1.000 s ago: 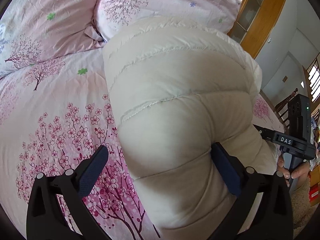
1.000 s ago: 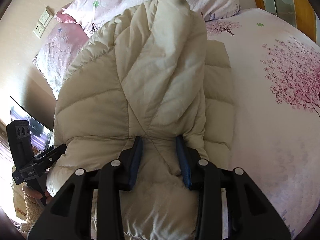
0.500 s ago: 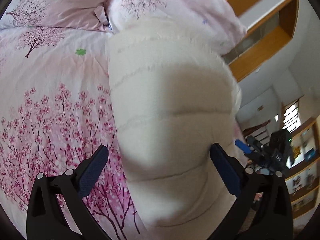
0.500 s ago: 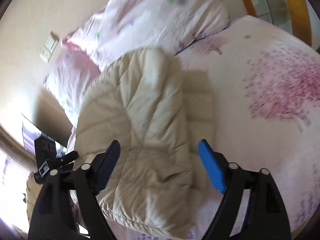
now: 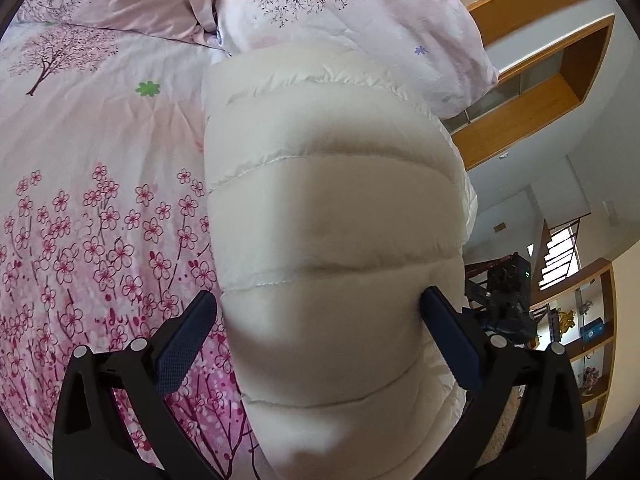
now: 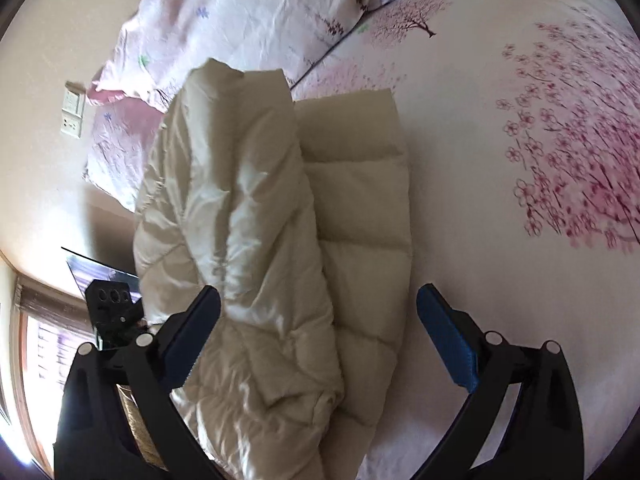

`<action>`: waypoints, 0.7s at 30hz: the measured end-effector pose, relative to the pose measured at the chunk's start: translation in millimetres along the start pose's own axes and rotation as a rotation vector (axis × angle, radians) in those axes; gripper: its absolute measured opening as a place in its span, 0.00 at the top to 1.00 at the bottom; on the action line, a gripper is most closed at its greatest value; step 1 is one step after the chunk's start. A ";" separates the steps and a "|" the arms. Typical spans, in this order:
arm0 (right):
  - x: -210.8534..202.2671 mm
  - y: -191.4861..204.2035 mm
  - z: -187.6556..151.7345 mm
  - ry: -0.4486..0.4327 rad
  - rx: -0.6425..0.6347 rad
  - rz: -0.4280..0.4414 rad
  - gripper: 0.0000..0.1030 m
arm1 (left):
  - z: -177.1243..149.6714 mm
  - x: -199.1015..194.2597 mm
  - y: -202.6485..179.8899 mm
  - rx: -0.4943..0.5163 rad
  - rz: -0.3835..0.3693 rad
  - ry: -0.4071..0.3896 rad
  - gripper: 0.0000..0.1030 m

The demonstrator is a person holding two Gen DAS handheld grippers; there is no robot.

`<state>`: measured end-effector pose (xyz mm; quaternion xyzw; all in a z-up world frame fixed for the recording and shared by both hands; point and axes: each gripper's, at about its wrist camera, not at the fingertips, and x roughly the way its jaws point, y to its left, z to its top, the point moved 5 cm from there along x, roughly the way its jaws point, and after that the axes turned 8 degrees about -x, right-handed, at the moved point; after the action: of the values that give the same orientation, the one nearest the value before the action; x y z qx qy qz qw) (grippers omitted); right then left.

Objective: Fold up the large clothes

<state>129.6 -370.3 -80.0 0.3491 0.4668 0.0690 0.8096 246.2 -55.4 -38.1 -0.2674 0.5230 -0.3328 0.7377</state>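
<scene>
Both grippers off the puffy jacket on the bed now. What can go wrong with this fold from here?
1. The folded-over flap of the cream down jacket stands puffed up rather than flat; with the right gripper just opened, jaws clear, it may spring back open.
2. The jacket bulges between the left gripper's wide jaws, against one pad; pulling away could drag it off the bedspread.

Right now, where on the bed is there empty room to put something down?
Free: the blossom-print sheet on the far side of the puffy cream jacket from the wall, below the pillows. Crowded: the jacket's strip along the wall-side edge, and the head end where the pillows lie.
</scene>
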 end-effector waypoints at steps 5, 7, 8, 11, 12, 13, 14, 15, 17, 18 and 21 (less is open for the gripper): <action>12.2 1.5 7.5 0.042 -0.036 -0.019 0.03 | 2.8 7.1 -1.6 0.000 -0.025 0.031 0.01; 14.9 1.7 8.7 0.059 -0.048 -0.004 0.02 | 2.8 10.1 -0.7 -0.013 -0.044 0.049 0.01; 18.0 4.4 10.1 0.070 -0.051 0.014 0.02 | 3.5 12.8 0.5 -0.023 -0.057 0.063 0.01; 32.1 16.7 11.8 0.113 -0.079 0.068 0.02 | 3.7 17.2 2.6 -0.047 -0.095 0.091 0.01; 36.9 20.7 12.6 0.127 -0.091 0.082 0.02 | 3.7 17.8 3.4 -0.054 -0.107 0.098 0.01; 40.8 24.2 13.7 0.136 -0.098 0.092 0.02 | 4.3 18.6 4.8 -0.064 -0.123 0.106 0.01; 46.0 29.0 14.9 0.146 -0.112 0.103 0.02 | 5.1 19.6 4.9 -0.072 -0.130 0.110 0.01; 50.1 32.6 15.2 0.161 -0.117 0.126 0.05 | 4.7 19.1 6.4 -0.080 -0.137 0.113 0.01; 59.1 38.6 16.1 0.192 -0.103 0.196 0.12 | 5.4 17.5 11.0 -0.099 -0.155 0.117 0.01; 63.8 41.4 16.7 0.206 -0.097 0.224 0.13 | 5.9 15.9 13.8 -0.106 -0.159 0.115 0.01; 70.1 44.0 18.9 0.210 -0.102 0.245 0.17 | 7.0 13.5 20.8 -0.126 -0.176 0.116 0.01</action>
<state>193.1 -316.2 -95.8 0.3527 0.4987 0.2272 0.7585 260.3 -52.3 -59.4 -0.3385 0.5592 -0.3774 0.6559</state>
